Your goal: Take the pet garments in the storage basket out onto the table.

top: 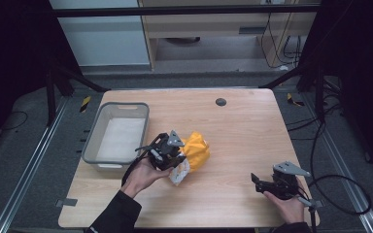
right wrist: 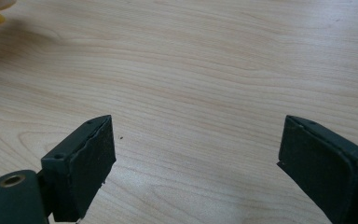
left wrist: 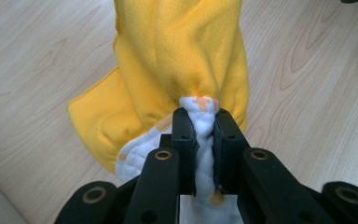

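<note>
my left gripper (left wrist: 204,122) clamped on yellow cloth's (left wrist: 182,60) white edge, to lift it | right gripper (right wrist: 196,154) jaws apart, waiting over table (right wrist: 205,65)

left gripper (top: 171,154) hides part of yellow cloth (top: 197,149).

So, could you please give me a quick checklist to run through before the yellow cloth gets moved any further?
1. Grip on cloth: the left hand-held gripper has its jaws pinched on a white fold of the yellow cloth. Ok.
2. Cloth fully off the table: part of it seems to rest on the wood. Cannot tell.
3. Grey bin ready: it stands just left of the cloth, open top, white lining showing. Ok.
4. Right hand-held gripper out of the way: jaws open, holding nothing, near the table's right front corner. Ok.
5. Path from cloth to bin: nothing lies between them. Ok.
</note>
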{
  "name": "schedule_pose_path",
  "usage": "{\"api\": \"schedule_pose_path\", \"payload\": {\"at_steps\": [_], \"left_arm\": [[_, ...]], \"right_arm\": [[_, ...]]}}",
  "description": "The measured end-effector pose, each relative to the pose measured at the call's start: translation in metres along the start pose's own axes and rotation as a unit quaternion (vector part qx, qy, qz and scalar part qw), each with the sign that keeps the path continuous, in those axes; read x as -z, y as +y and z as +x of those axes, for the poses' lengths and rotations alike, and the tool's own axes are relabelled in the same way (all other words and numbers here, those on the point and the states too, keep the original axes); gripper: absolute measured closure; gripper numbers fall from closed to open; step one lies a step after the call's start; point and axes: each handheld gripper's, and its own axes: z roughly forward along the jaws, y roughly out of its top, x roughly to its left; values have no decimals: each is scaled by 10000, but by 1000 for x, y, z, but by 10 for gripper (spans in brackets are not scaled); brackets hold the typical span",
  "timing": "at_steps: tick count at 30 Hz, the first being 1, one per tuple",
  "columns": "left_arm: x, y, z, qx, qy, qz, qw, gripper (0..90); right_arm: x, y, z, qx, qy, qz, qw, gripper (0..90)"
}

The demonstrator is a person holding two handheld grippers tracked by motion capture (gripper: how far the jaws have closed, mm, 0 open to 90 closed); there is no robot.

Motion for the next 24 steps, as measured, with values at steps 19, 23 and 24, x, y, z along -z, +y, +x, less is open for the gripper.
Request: {"api": "schedule_pose_path", "payload": {"at_steps": [19, 23, 24], "left_arm": [[-33, -4, -14, -89, -206, 161, 9996, 808], [-40, -5, -18, -160, -259, 234, 9993, 802], [-40, -5, -18, -160, -259, 234, 9993, 800]], "right_arm": [[-1, -1, 0, 16, 12, 21, 10000, 107], [-1, -1, 1, 10, 21, 28, 10000, 107], [-1, -1, 1, 10, 21, 28, 10000, 107]]}}
